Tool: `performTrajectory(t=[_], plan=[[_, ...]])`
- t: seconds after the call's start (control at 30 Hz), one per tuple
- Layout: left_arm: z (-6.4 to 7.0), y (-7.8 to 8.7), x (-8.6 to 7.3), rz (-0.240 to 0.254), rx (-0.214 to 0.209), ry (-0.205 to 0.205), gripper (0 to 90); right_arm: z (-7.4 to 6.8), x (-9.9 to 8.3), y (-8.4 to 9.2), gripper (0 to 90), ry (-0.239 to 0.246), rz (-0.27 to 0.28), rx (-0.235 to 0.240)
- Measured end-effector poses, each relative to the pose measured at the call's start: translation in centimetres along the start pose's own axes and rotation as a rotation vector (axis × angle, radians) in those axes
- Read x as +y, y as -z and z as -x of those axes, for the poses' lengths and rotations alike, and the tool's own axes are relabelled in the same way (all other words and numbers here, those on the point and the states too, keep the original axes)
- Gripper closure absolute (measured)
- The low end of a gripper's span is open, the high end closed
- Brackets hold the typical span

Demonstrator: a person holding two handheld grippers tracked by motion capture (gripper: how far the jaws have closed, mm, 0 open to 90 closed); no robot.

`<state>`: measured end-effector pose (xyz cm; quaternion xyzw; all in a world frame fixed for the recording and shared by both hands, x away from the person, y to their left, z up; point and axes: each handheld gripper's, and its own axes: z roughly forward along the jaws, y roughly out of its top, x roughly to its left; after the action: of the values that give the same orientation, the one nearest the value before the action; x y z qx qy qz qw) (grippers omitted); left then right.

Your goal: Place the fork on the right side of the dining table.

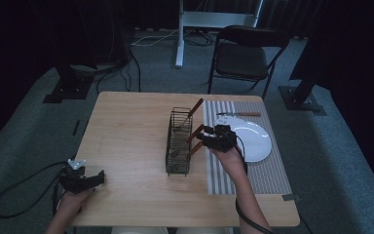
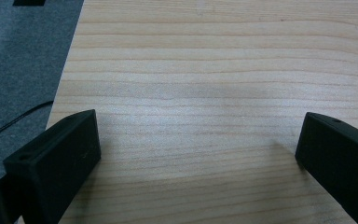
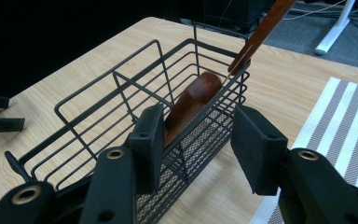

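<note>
The right gripper [image 1: 200, 137] is hovering at the near long side of a black wire cutlery basket [image 1: 179, 141], which is standing on the wooden table [image 1: 126, 131]. In the right gripper view, its jaws are standing spread, with nothing pinched between them. A brown wooden handle [image 3: 191, 105] is sitting between the two jaws and just beyond their tips, leaning against the basket's wire wall; it is closer to the left jaw, and whether that jaw is touching it cannot be told. Farther beyond the jaws, at the basket's far end, a second wooden-handled utensil [image 3: 261, 32] is leaning out over the rim. To the right of the right jaw, a grey-and-white striped placemat [image 3: 340, 116] is lying on the table. In the high view, a white plate [image 1: 253, 139] is resting on that mat behind the gripper, with a knife [image 1: 238, 114] lying beyond it.

The left gripper [image 1: 95, 179] is resting low at the table's near left corner, well apart from the basket. Its jaws are standing wide apart, with bare wood lying between them.
</note>
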<state>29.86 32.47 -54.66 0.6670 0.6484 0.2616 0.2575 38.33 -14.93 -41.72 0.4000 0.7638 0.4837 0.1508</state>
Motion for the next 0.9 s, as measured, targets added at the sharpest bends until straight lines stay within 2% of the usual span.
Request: performTrajectory(t=[0.23,0.4,0.7,0.9], plan=[[0.0,0.0,0.0,0.0,-0.001,0.002,0.2,0.3,-0.1,-0.6,54.4,-0.05,0.025,0.052],[0.0,0.0,0.0,0.001,-0.001,0.003,0.2,0.3,-0.4,-1.2,59.2,-0.055,0.02,0.062],[0.0,0.0,0.0,0.0,-0.001,0.002,0.2,0.5,-0.9,-2.5,59.8,-0.083,0.008,0.097],[0.0,0.0,0.0,0.0,-0.001,0.002,0.2,0.2,-0.7,-2.9,70.3,-0.069,-0.007,0.102]])
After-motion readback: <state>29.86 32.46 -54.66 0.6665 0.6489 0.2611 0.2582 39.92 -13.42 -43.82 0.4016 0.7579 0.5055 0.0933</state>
